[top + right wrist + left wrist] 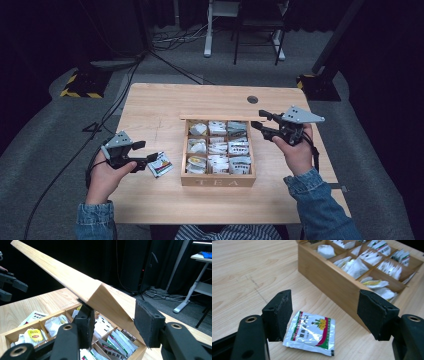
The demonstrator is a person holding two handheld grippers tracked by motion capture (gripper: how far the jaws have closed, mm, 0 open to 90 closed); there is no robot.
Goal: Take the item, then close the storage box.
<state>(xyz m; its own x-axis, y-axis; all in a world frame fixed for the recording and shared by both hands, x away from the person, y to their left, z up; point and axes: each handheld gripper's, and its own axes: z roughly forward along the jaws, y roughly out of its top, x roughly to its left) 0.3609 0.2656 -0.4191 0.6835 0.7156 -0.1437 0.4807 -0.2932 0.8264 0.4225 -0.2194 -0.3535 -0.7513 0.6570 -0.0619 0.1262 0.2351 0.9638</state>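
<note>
While the high view is taken first, the left tongs (152,161) are found at the left of the tabletop (150,107), just beside a foil sachet (160,164) that lies flat on the wood, near the left wall of the tea box (218,180). The right tongs (260,120) are held above the box's far right corner, at its lid (220,118), which is seen edge-on along the back.

From the left gripper view, the left tongs (325,315) are seen standing wide apart, with the sachet (310,332) lying below and between them, untouched by either pad. The release is judged complete; the tongs are best lifted straight clear so that the sachet is not dragged.

From the right gripper view, the right tongs (115,327) are seen clamped on the edge of the raised lid (75,282), with the compartments of the tea box (15,333) open beneath. The lid is judged to need a steady, unchanged grip, since a slip could drop it onto the packets. No loosening is advised until the other tongs are clear.
</note>
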